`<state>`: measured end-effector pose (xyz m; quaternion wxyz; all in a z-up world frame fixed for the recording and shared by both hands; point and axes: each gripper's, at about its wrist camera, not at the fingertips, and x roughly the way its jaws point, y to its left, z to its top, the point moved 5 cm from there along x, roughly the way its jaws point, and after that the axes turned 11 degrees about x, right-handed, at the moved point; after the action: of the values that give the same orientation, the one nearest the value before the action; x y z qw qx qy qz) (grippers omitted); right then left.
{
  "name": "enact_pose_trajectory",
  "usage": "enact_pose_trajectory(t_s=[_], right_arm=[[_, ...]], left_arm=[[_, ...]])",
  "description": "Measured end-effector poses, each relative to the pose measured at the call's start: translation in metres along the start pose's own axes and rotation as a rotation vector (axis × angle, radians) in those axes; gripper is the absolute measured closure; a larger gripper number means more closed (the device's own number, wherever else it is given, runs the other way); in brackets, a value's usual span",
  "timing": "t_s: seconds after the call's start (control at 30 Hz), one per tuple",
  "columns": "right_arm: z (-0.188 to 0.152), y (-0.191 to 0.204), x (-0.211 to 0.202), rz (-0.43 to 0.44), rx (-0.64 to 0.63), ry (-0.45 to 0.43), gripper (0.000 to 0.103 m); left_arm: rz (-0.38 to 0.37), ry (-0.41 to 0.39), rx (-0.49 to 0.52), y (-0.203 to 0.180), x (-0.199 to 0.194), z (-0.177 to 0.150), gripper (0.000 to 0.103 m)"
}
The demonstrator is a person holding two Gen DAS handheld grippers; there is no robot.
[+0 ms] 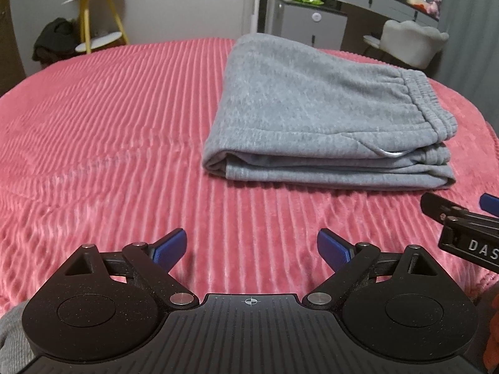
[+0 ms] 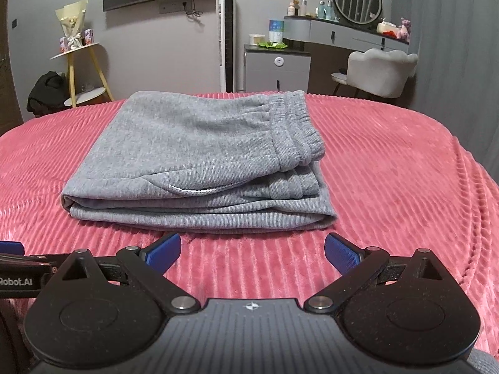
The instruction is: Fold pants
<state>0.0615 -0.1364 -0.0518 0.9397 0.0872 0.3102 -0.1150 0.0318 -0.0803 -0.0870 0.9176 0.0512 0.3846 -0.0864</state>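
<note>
Already folded into a compact rectangular stack, the grey pants (image 2: 199,162) lie flat on the pink ribbed blanket (image 2: 389,187), several layers showing along the near edge and the gathered elastic waistband (image 2: 296,131) on the right end of the top layer. A pocket opening with a pale lining edge shows on the near side of the stack. Both grippers sit short of the pants, touching nothing. The right gripper (image 2: 252,254) faces the near edge of the stack almost squarely, its blue-padded fingers (image 2: 163,252) spread wide with only blanket between them. The left gripper (image 1: 251,247) is beside it, further left, so in its view the pants (image 1: 315,115) lie ahead and to the right; its blue fingers (image 1: 170,247) are likewise set wide apart over bare blanket (image 1: 109,124). Each view catches the other gripper's black body at its edge, the two held close side by side. Beyond the bed stand a yellow-legged side table (image 2: 78,71) with a bouquet on top, a dark heap of cloth on the floor by it, a tall white tower fan (image 2: 226,37), a grey dressing table with a round mirror (image 2: 357,0), and a pale upholstered chair (image 2: 379,71).
</note>
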Motion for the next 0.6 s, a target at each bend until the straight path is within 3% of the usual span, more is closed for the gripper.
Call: enact_pose_trajectory(t_s=[0.6], right_arm=[[0.0004,0.0009,0.0036,0.007,0.006,0.008,0.004]], left_arm=[[-0.011,0.013,0.004,-0.0012,0.0044,-0.0003,0.008]])
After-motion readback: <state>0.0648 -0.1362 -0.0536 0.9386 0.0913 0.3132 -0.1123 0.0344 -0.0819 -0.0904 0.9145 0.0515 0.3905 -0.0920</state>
